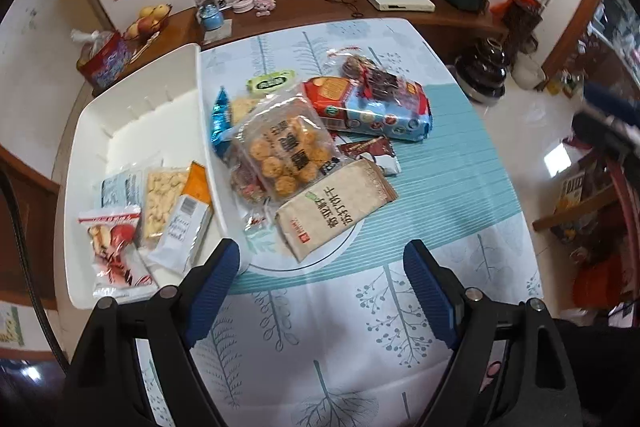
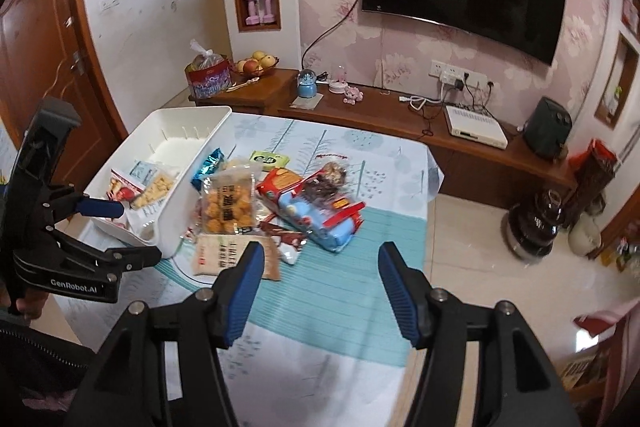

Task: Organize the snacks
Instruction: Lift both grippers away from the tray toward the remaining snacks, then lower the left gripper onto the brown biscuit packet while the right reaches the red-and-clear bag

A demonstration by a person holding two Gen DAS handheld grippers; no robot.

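Observation:
A pile of snack packets lies on the patterned table: a clear bag of round golden puffs, a tan packet with dark lettering, and a red-and-blue biscuit pack. A white bin at the left holds several packets. My left gripper hangs open above the table's near part, nothing between its fingers. My right gripper is open too, empty, just short of the pile. In the right wrist view the left gripper stands beside the bin.
A wooden sideboard runs behind the table with a fruit bowl, a blue snow globe and a white set-top box. Tiled floor lies to the table's right, with dark stacked pots on it.

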